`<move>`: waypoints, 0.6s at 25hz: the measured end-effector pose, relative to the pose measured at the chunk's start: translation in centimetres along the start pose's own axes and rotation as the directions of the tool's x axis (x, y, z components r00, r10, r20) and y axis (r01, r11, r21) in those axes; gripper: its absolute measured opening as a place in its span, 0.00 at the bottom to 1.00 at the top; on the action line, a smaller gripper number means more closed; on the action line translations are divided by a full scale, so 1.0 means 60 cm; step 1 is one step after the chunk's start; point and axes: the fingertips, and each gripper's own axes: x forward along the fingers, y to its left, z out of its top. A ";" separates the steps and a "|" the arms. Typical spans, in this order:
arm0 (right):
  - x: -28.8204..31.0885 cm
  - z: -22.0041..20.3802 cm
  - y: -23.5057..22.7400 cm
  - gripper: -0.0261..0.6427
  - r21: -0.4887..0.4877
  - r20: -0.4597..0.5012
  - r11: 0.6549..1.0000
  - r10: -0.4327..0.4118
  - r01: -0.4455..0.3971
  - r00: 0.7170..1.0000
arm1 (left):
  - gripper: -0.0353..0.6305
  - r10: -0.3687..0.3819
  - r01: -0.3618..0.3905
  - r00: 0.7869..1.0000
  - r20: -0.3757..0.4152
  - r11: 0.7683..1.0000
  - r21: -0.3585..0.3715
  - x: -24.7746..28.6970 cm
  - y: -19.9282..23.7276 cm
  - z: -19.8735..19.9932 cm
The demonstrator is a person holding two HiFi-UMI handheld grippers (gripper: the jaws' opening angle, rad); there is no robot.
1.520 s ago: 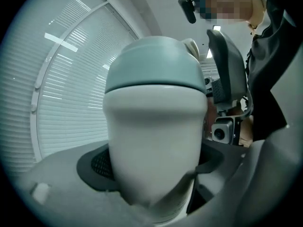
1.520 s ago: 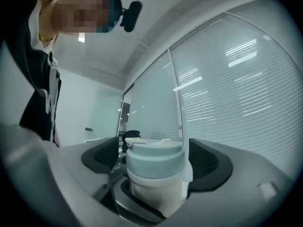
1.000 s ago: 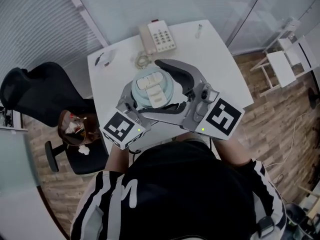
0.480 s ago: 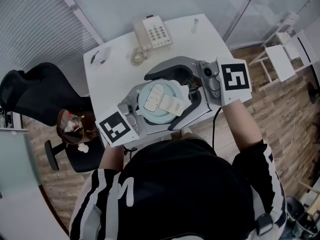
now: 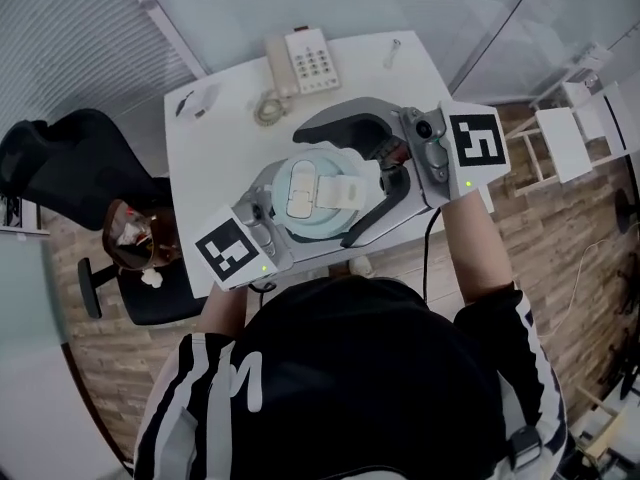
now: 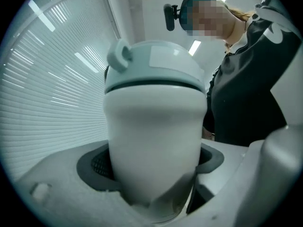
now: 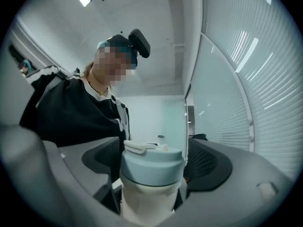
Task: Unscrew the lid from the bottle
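One bottle (image 6: 154, 145), one lid (image 5: 318, 190), two grippers at our worktop (image 5: 215, 168).
Our left gripper (image 6: 151, 183) clamps the bottle's white body below the lid. Our right gripper (image 7: 151, 162) pinches the pale-blue lid atop the bottle. One telephone (image 5: 308, 60) lies beyond the bottle.

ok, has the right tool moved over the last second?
Yes. Against the phone, the right tool has swung away from the person toward the table's far edge, turning around the lid.

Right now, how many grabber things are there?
2. The left gripper clamps the bottle by its body; the right gripper grips the lid. No others seem hidden.
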 end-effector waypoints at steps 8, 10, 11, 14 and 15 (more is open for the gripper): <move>-0.067 0.010 -0.063 0.70 0.022 0.068 0.845 -0.534 0.534 0.843 | 0.72 0.273 -0.273 0.962 0.025 0.962 0.023 -0.003 0.084 0.012; -0.072 0.004 -0.073 0.70 0.042 0.078 0.790 -0.613 0.612 0.786 | 0.72 0.329 -0.329 0.944 0.004 0.944 0.037 -0.001 0.099 0.009; -0.073 0.002 -0.080 0.70 0.021 0.076 0.756 -0.654 0.654 0.753 | 0.72 0.355 -0.355 0.935 -0.006 0.934 0.038 0.000 0.107 0.006; -0.066 -0.015 -0.097 0.71 -0.067 0.034 0.700 -0.711 0.711 0.703 | 0.72 0.426 -0.425 0.905 -0.016 0.904 0.034 0.007 0.128 -0.002; -0.059 -0.020 -0.101 0.71 -0.094 0.012 0.696 -0.714 0.712 0.700 | 0.72 0.449 -0.448 0.894 -0.014 0.893 0.031 0.008 0.135 -0.003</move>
